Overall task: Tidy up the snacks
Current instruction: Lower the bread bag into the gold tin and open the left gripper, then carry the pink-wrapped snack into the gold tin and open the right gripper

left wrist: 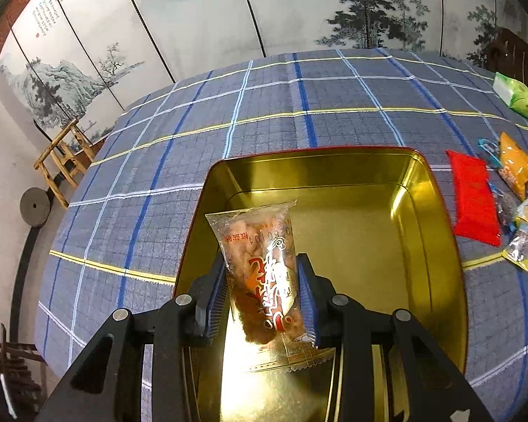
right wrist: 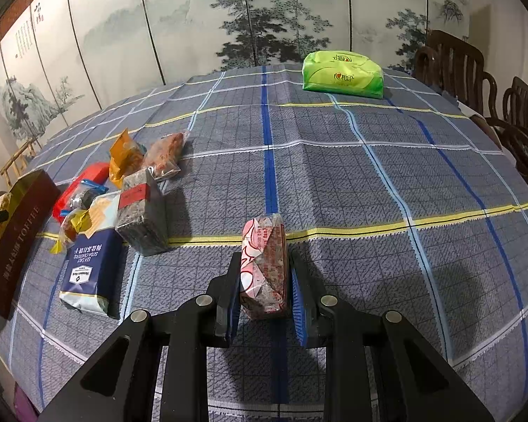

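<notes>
My left gripper [left wrist: 262, 292] is shut on a clear snack packet with red lettering [left wrist: 260, 267], held above the open gold tin [left wrist: 436, 211]. The tin looks empty inside. In the right wrist view the tin's dark red side [right wrist: 16, 235] shows at the far left. My right gripper [right wrist: 264, 281] is shut on a pink and white wrapped snack [right wrist: 264, 267], held just over the checked tablecloth. A pile of snacks lies between the tin and the right gripper: a blue cracker bag [right wrist: 91, 267], a dark block with a red label [right wrist: 142, 211], a red packet [right wrist: 81, 183] and an orange bag [right wrist: 123, 156].
A green tissue pack [right wrist: 341, 74] lies at the far side of the table. Dark wooden chairs [right wrist: 482, 88] stand at the right edge. A painted folding screen stands behind the table. A wooden stool [left wrist: 63, 158] stands on the floor at the left.
</notes>
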`<state>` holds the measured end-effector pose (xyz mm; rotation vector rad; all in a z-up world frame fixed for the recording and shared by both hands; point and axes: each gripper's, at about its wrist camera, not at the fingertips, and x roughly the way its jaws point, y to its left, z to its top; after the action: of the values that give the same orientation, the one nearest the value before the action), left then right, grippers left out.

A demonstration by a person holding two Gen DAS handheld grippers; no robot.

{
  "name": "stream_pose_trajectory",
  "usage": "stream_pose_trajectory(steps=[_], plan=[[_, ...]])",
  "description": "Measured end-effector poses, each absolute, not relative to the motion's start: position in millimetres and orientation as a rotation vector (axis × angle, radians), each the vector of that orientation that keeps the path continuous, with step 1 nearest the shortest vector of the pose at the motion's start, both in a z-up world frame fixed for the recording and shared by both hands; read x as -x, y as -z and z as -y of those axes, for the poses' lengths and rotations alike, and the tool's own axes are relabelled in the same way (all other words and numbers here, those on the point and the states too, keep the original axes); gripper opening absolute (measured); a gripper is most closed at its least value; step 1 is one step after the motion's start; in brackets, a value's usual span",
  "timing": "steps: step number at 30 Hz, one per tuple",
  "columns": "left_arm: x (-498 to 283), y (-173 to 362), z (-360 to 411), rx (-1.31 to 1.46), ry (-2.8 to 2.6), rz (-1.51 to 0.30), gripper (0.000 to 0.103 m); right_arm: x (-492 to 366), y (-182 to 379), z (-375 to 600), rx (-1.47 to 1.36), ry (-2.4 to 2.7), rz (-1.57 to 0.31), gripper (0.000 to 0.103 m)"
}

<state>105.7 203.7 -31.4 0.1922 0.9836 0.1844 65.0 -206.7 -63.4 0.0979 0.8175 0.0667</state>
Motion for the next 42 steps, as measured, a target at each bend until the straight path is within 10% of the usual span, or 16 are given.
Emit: stream_pose_trajectory(steps=[17,42], plan=[[-89,9,-226,-0.125,-0.266,-0.907,0.062,-64,63,209,-0.121,-0.068,-0.822,0.026],[45,-19,-191,-0.018,-0.163,-0.825,0.067,-20,24,203,-0.384,-0.218,-0.816,0.025]])
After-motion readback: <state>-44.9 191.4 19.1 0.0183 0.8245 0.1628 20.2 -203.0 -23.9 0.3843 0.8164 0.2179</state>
